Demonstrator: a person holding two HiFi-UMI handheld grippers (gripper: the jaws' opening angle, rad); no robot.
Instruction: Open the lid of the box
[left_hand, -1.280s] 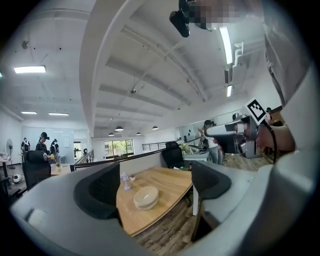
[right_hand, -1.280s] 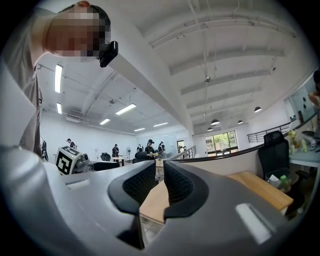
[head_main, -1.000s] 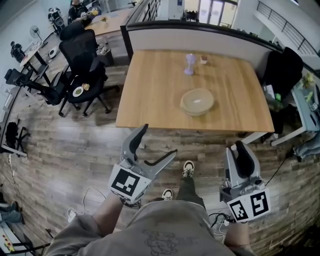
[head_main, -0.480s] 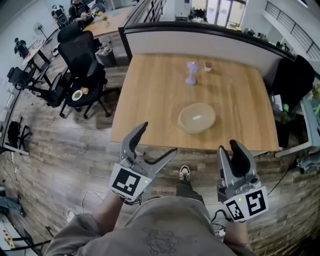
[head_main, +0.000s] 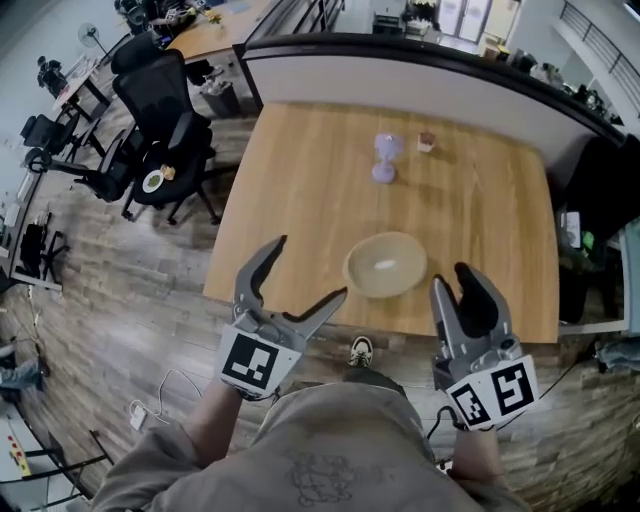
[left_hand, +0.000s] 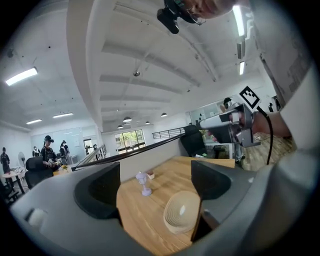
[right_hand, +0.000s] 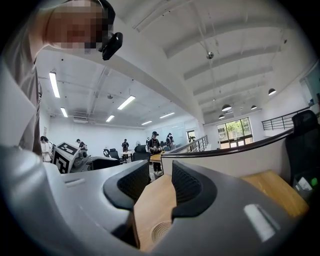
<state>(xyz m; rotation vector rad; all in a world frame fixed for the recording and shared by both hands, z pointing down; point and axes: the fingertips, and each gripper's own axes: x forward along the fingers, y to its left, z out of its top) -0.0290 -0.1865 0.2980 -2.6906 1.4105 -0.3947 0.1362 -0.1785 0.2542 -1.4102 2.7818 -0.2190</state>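
Observation:
A round, ribbed beige box (head_main: 385, 265) with its lid on sits near the front edge of the wooden table (head_main: 300, 190). It also shows as the beige box (left_hand: 181, 212) in the left gripper view and low down as the box (right_hand: 161, 231) in the right gripper view. My left gripper (head_main: 310, 268) is wide open, just left of the box at the table's front edge. My right gripper (head_main: 452, 280) hovers just right of the box, its jaws a narrow gap apart. Neither touches the box, and neither holds anything.
A purple hourglass-shaped object (head_main: 384, 158) and a small cup (head_main: 427, 141) stand at the table's far side, before a grey partition (head_main: 400, 65). A black office chair (head_main: 165, 120) stands left of the table. A dark chair (head_main: 610, 190) is at the right.
The table and box have come nearer. Both grippers have moved forward from over the floor to the table's front edge, flanking the box. Their jaws look unchanged.

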